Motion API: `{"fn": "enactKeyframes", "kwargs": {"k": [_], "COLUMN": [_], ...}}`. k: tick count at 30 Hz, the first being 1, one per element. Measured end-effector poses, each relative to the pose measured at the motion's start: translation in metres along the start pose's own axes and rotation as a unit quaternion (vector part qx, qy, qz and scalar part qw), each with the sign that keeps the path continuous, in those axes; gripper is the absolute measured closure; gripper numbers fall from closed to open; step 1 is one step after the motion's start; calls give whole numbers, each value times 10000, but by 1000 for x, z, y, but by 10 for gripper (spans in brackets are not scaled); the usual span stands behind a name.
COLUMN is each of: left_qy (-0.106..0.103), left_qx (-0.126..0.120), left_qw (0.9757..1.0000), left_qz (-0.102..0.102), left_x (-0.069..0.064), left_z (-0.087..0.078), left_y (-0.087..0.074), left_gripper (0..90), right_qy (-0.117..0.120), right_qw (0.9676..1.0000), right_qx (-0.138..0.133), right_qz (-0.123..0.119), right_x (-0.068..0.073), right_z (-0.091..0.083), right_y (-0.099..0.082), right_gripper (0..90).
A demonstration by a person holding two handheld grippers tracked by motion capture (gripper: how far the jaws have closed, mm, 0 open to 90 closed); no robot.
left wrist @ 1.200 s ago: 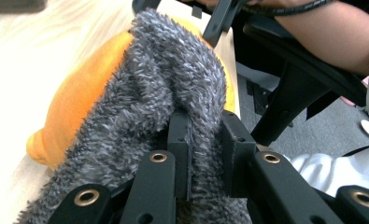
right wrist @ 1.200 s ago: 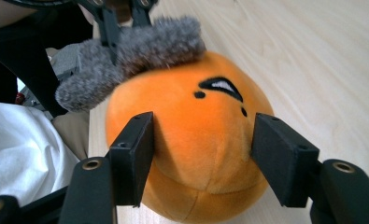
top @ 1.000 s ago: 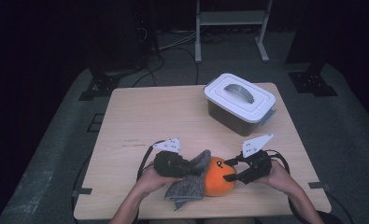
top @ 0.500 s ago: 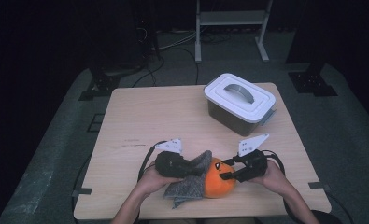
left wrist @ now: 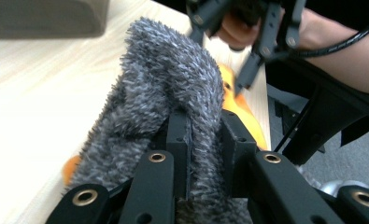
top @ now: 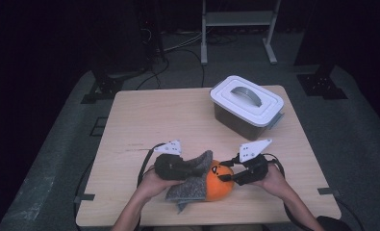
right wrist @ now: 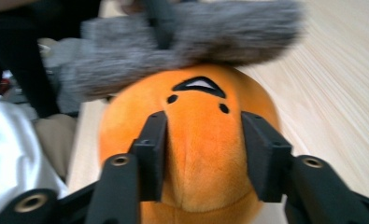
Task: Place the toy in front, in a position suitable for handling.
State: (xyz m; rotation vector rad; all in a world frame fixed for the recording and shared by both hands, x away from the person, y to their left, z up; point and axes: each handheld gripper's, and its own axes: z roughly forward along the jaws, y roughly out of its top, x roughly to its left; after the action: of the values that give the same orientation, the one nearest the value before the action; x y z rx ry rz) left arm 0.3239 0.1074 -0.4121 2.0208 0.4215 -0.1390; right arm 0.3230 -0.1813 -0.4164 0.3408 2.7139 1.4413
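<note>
From the high view, the orange plush pumpkin lies near the tabletop's front edge, grey fuzzy cloth draped against it. In the left gripper view, the left claw pinches that cloth. In the right gripper view, the right claw, its jaws just opening, squeezes the pumpkin's sides.

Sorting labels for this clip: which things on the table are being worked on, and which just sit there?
In use:
grey fuzzy cloth, pinched by the left gripper
orange plush toy, squeezed between the right gripper jaws

Lying about:
lidded white container, at the table's far right, untouched
</note>
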Motion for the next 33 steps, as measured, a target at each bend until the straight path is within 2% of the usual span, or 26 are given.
{"fn": "enactKeyframes", "kwargs": {"k": [2,4,9,12,16,18,21,23,28,33], "left_qy": [-81,-164,-381,-390,3,273,477,419,201,-1], "left_qx": [59,99,149,126,-145,-174,-148,-103,51,101], "left_qw": [9999,9998,9992,9992,9998,9992,9985,9989,9998,9999], "left_qz": [47,58,6,7,135,218,202,157,79,3], "left_x": [-3,-5,-6,-7,-9,-9,-7,-6,-7,-6], "left_z": [3,6,9,9,2,0,1,4,9,12], "left_y": [2,2,2,2,8,10,8,6,4,1], "left_gripper": [763,763,763,762,764,764,763,763,763,764], "right_qy": [-102,-311,-378,-354,-197,-68,112,145,-13,45], "right_qw": [9999,9990,9984,9984,9985,9984,9973,9970,9975,9966], "right_qx": [87,192,167,180,187,152,-79,-129,132,74], "right_qz": [74,244,373,399,476,532,723,756,695,813], "right_x": [-2,-4,-7,-7,-7,-8,-7,-6,0,0], "right_z": [-2,-4,-7,-7,-8,-12,-17,-16,1,1], "right_y": [-1,-2,-6,-7,-11,-12,-9,-6,-3,-2], "right_gripper": [478,459,472,486,500,470,394,362,353,343]}}
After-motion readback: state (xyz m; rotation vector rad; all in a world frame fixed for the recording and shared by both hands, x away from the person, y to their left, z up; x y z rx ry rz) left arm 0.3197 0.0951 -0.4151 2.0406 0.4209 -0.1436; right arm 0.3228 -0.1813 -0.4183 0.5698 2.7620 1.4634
